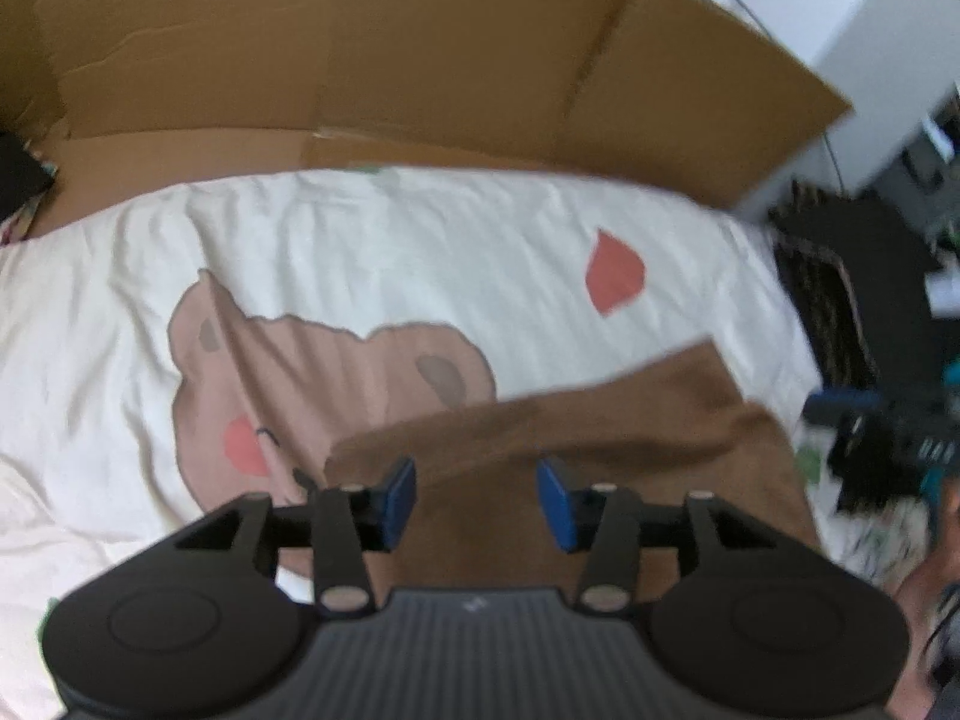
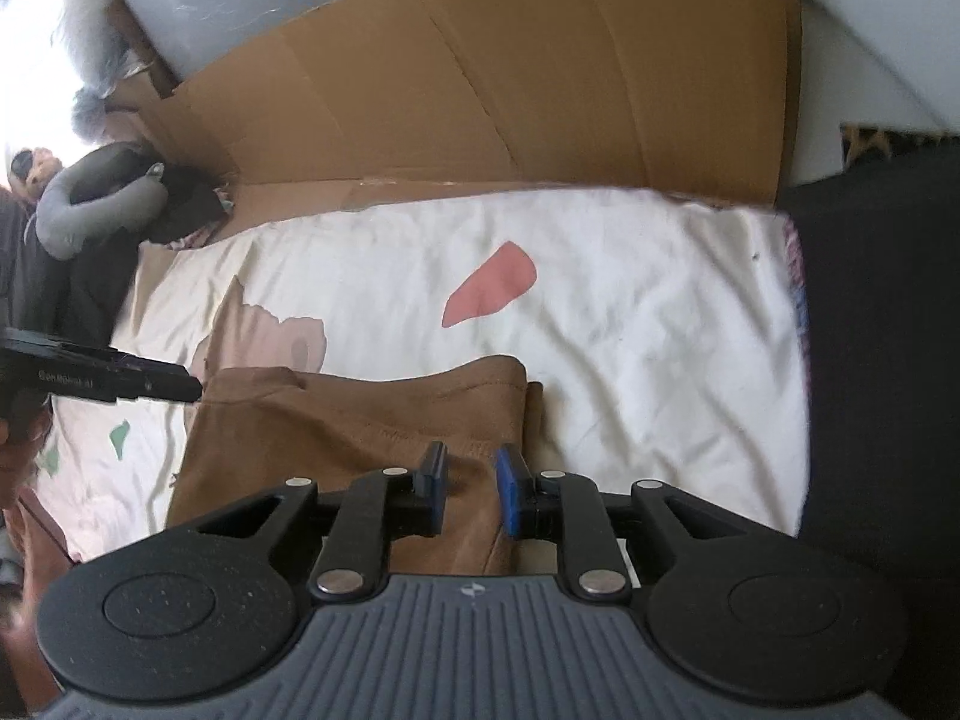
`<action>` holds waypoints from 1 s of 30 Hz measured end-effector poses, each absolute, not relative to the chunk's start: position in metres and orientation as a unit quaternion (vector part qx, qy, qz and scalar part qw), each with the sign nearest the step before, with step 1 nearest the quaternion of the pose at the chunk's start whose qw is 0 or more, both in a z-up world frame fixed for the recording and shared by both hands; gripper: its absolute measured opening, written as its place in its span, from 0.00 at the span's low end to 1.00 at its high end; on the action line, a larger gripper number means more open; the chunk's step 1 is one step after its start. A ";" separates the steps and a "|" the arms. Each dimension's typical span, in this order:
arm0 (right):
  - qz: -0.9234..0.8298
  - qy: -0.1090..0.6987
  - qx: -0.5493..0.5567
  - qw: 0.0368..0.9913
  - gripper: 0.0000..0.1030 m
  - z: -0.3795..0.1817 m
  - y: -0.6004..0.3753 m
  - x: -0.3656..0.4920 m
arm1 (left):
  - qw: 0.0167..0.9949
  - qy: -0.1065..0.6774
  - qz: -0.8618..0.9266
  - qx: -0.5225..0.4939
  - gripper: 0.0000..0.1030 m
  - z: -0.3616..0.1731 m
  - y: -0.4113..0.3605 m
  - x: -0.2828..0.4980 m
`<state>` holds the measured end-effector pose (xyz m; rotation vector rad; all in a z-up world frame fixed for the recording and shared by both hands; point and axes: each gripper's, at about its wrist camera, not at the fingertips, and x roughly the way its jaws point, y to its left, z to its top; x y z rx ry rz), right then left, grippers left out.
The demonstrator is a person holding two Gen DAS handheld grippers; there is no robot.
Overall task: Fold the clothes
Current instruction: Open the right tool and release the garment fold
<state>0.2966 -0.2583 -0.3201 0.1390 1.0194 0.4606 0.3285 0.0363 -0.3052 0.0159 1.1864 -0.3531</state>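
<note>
Brown garment [image 2: 360, 426] lies doubled near bed's [image 2: 660, 324] front edge; L gripper [image 1: 476, 495] & R gripper [image 2: 471, 489] hover w/ jaws apart, apparently ready to pinch.

The garment [image 2: 360, 438] lay on the bed sheet [image 2: 630, 330] at lower centre of the frame (both views), cardboard [image 2: 480, 90] standing behind across the top.

1. Left wrist view: close above the sheet [image 1: 420, 252], facing forward over the left gripper [image 1: 475, 495] toward the cardboard [image 1: 360, 60].
2. Right wrist view: likewise, over the right gripper [image 2: 471, 489]; both share the brown garment [image 2: 360, 420].
</note>
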 end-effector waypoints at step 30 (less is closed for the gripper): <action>0.298 0.516 0.010 0.803 0.21 -0.357 -0.253 0.268 | 0.843 0.531 -0.079 -0.039 0.47 -0.319 0.097 0.352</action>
